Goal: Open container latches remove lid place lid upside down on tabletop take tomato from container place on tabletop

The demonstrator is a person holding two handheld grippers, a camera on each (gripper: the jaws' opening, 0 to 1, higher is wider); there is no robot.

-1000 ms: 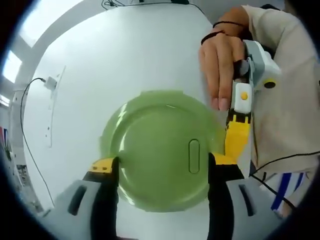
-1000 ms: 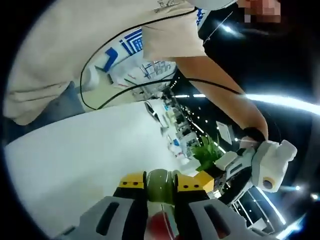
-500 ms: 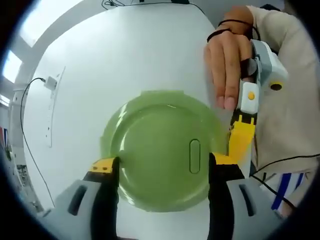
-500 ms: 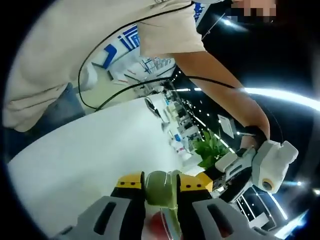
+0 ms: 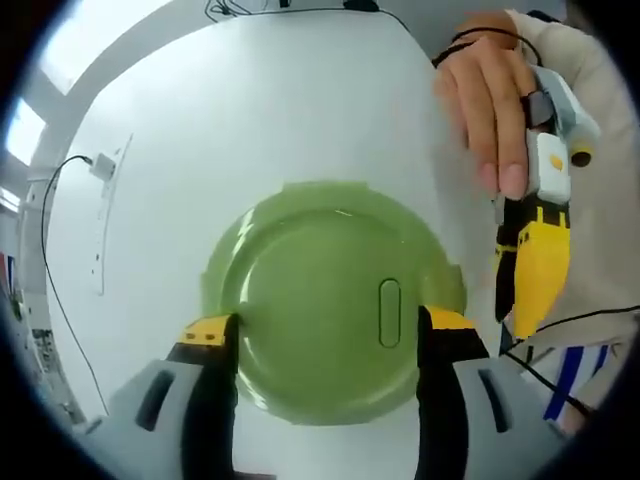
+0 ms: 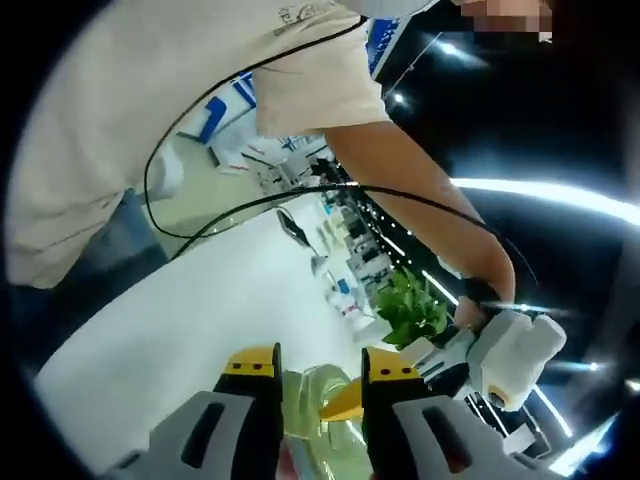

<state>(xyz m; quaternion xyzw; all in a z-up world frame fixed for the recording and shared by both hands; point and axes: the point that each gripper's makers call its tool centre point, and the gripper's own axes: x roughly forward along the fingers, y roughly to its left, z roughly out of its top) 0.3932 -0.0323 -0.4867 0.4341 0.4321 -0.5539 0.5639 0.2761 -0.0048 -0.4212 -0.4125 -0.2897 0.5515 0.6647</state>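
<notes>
Left gripper jaws spread wide, bracketing green lid at opposite rim edges to steady container on white tabletop. Right gripper beside lid rim (latch side, presumably); jaws parted, gripping nothing. Tomato hidden under lid. Cable near tabletop edge; dim room with ceiling lights beyond

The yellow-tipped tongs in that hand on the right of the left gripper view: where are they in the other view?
Left gripper view: right tongs at right edge, beside the round green plastic lid.
Right gripper view: rising from bottom centre, jaws apart.
Shared landmark: the white tabletop.
</notes>
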